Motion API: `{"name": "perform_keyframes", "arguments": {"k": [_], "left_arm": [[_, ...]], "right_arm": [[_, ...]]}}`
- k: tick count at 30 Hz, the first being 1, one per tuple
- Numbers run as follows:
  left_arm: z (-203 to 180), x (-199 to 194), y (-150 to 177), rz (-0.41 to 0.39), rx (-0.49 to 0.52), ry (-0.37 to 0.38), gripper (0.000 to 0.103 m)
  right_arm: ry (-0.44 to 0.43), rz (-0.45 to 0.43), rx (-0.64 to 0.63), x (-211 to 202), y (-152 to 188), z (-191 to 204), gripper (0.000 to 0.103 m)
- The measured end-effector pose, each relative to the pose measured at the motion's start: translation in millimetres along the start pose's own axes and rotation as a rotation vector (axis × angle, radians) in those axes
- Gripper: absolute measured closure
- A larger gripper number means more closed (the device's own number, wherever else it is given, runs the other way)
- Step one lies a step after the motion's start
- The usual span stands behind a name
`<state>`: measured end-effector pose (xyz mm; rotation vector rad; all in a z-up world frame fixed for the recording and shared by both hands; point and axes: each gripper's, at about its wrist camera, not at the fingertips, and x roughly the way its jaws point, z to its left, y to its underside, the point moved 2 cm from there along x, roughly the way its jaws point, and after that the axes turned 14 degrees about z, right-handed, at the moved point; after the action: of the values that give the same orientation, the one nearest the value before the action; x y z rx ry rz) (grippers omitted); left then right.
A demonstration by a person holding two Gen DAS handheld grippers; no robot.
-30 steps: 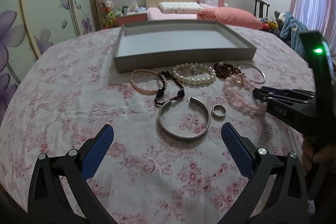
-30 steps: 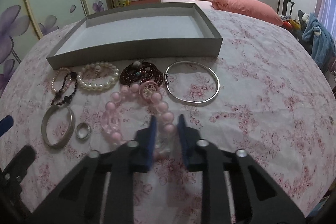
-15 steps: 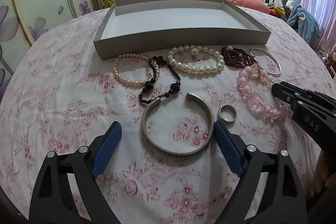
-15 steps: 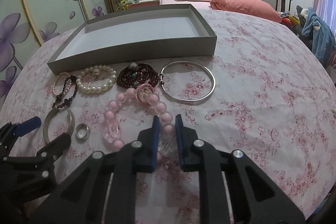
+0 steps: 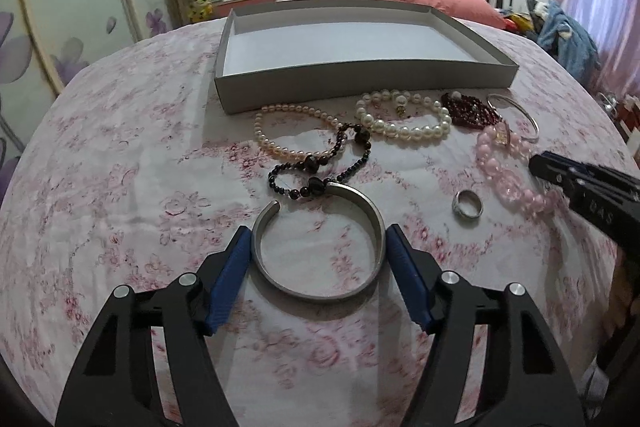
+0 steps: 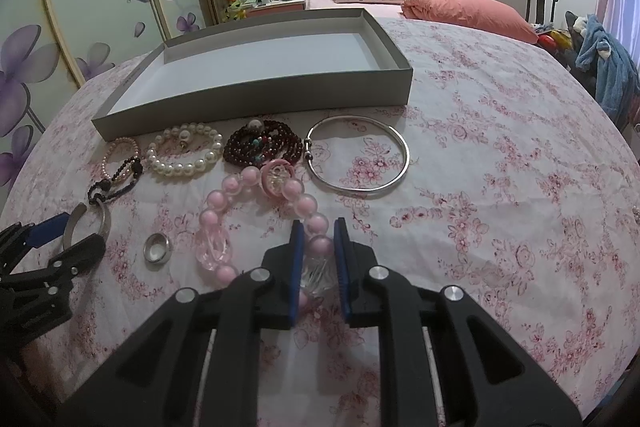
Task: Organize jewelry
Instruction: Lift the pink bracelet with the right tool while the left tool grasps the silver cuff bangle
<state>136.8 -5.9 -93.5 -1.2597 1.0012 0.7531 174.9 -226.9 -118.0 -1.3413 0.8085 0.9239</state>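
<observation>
A silver cuff bangle [image 5: 320,293] lies flat on the floral cloth, between the blue pads of my left gripper [image 5: 318,239]. The jaws are closing, and each pad meets an outer side of the cuff. My right gripper [image 6: 316,227] is shut on the pink bead bracelet [image 6: 240,183], pinching a clear crystal bead at its near end while the rest lies on the cloth. The grey tray [image 5: 360,83] stands behind the jewelry row with nothing in it. The right gripper [image 5: 580,183] also shows at the right of the left wrist view.
On the cloth lie a silver ring [image 5: 467,203], a black bead strand [image 5: 320,183], a small pearl bracelet [image 5: 272,143], a large pearl bracelet [image 5: 404,131], dark red beads [image 5: 472,111] and a thin silver bangle [image 6: 360,187]. A bed and a wardrobe stand beyond.
My left gripper came forward and down over the silver cuff, and its jaws narrowed from wide apart to the cuff's sides. The right gripper stayed put on the pink bracelet.
</observation>
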Motion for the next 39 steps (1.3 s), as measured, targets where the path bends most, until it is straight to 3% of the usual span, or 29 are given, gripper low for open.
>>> {"name": "perform_keyframes", "arguments": {"k": [3,5,7,14,18,23,29,39], "left_arm": [[7.7,-1.4,1.0,0.003,0.007,0.006,0.034],[14.9,-4.0,1.4,0.002,-0.014,0.006,0.02],[16.2,-5.7,-0.2,-0.008,-0.037,-0.003,0.014],[14.0,-5.2,-5.3,-0.014,-0.064,-0.002,0.013],[10.3,1.8,-7.1,0.008,-0.065,-0.007,0.015],[8.2,2.1,-5.8,-0.003,-0.06,-0.033,0.035],[14.5,-3.3,-3.3,-0.018,-0.084,-0.004,0.035],[17.8,-31.6,1.8,-0.127,-0.1,0.006,0.035]], "right_arm": [[-0.002,-0.001,0.001,-0.7,0.4,0.3,0.087],[-0.004,-0.001,0.001,-0.9,-0.2,0.4,0.087],[-0.003,-0.001,0.001,-0.5,0.5,0.2,0.087],[-0.002,-0.001,0.001,-0.3,0.4,-0.3,0.087],[0.0,0.0,-0.003,-0.4,1.4,0.4,0.086],[0.007,-0.001,-0.012,0.3,1.6,0.5,0.086],[-0.04,-0.017,-0.006,-5.1,0.9,-0.9,0.089],[-0.133,-0.208,-0.041,-57.8,-3.2,10.3,0.089]]}}
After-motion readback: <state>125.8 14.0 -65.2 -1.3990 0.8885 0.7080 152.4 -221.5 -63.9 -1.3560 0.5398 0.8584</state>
